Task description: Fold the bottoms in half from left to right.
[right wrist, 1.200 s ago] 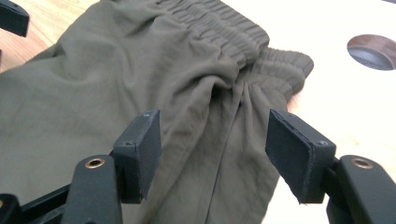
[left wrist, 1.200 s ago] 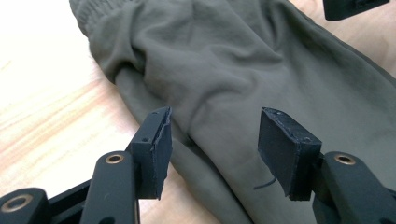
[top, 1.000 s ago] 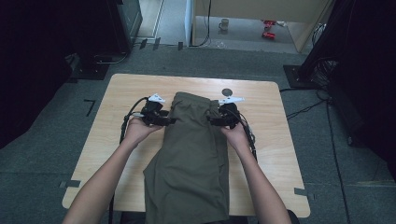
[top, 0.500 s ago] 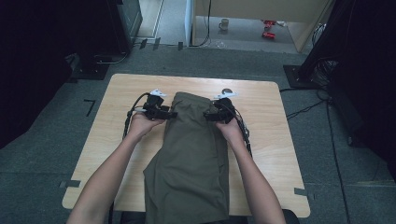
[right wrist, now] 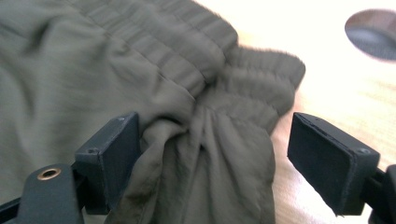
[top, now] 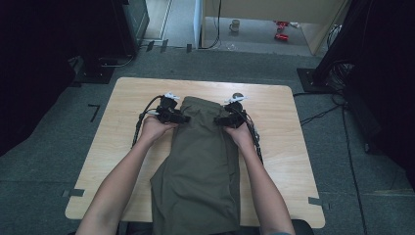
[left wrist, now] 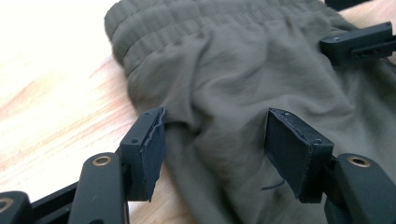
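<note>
Olive-green trousers [top: 198,166] lie lengthwise down the middle of the tabletop [top: 122,122], waistband at the far end and legs running back toward the person, as two hand-held tools work the waistband corners. The left tool [top: 180,119] sits at the trousers' left waist corner and the right tool [top: 221,121] at the right one. In the left gripper view the left tool's jaws stand apart with a ridge of cloth between them, one pad [left wrist: 152,144] just touching the fold and the other clear of it; in the right gripper view the right tool's jaws straddle the gathered elastic band, the far pad [right wrist: 327,158] well off the fabric. Both sets of jaws have just been opening, so the step in hand looks like letting go of the waistband after laying it flat. The next move would call for drawing both tools back clear of the cloth without dragging it, then finding a fresh hold. Against the frame a second ago, both tools sit slightly lower and closer in on the trousers, which have not shifted on the tabletop.
</note>
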### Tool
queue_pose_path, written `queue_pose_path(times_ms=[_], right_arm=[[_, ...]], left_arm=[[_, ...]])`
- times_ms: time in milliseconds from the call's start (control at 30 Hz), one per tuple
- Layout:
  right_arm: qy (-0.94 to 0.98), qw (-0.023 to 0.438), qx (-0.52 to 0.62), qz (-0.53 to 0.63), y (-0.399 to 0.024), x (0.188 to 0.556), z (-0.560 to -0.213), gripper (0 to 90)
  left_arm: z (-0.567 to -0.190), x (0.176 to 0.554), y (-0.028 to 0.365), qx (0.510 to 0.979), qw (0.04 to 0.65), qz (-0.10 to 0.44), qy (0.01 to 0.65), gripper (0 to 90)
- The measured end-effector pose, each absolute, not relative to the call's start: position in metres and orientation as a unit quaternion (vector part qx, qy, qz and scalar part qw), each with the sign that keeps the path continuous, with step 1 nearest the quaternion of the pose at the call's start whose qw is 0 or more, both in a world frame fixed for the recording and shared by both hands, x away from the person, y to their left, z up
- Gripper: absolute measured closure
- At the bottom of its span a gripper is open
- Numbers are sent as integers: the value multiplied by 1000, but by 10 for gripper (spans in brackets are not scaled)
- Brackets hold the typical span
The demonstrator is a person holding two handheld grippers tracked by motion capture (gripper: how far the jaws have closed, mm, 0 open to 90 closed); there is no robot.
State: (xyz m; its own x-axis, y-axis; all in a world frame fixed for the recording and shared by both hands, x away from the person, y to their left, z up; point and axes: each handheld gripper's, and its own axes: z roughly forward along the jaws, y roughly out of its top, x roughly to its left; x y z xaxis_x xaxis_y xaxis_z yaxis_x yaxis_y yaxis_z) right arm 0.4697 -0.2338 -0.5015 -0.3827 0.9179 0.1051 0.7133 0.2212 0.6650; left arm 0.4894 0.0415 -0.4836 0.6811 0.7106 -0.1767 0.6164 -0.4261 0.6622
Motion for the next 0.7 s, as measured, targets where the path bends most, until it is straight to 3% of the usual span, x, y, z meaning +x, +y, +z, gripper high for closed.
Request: queue_pose_path(times_ms=[133, 467, 633, 700], right_arm=[[757, 139, 545, 332, -240, 471, -510, 164], [773, 184, 514, 323, -229, 466, -513, 295], [769, 187, 510, 337, -231, 463, -514, 431], [768, 185, 508, 344, -232, 461, -514, 523]], left_arm=[[-492, 494, 44, 842, 350, 58, 406, 381], [-502, 494, 35, 834, 359, 53, 417, 373], [-503, 490, 32, 835, 359, 59, 413, 356], [-502, 489, 31, 838, 354, 60, 410, 352]])
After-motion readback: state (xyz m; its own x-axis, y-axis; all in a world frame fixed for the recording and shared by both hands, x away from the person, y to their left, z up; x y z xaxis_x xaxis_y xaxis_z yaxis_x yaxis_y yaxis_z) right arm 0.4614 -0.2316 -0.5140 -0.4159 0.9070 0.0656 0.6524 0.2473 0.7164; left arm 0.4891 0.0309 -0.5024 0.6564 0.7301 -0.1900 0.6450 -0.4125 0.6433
